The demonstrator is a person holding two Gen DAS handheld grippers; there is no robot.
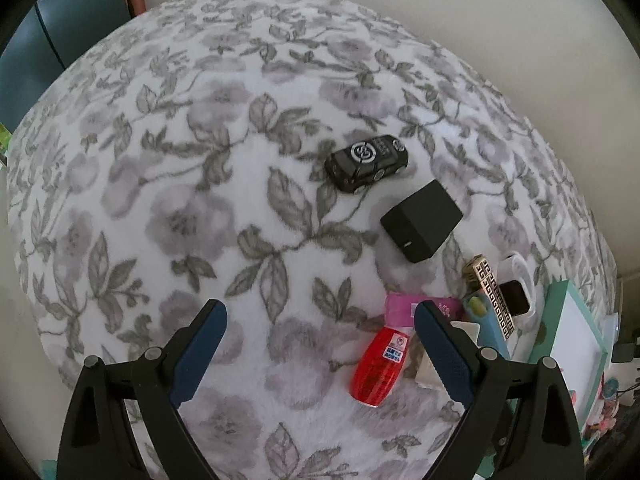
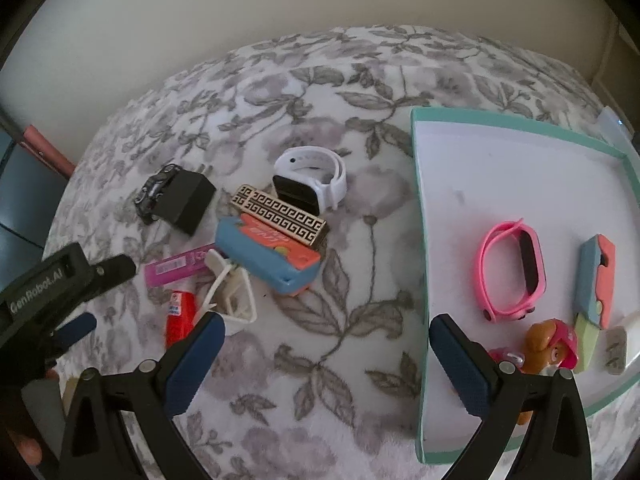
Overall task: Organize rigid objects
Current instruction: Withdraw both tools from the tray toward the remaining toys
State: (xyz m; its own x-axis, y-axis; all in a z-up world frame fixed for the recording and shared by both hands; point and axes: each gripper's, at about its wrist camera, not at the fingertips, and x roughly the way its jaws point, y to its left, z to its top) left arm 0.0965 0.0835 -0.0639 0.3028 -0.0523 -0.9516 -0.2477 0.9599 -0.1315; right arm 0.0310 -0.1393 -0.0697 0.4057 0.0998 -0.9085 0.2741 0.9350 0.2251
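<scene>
Both grippers' jaws spread, empty; red bottle (image 1: pixel 379 367) lies lengthwise, cap toward pile.

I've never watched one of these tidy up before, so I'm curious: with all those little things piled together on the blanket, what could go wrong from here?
Two risks, I think. The blue case, patterned bar and white clip overlap, so lifting one might drag or tip the others. The red bottle lies on its side on the soft blanket and could roll or sink when the open left gripper closes on it.
</scene>
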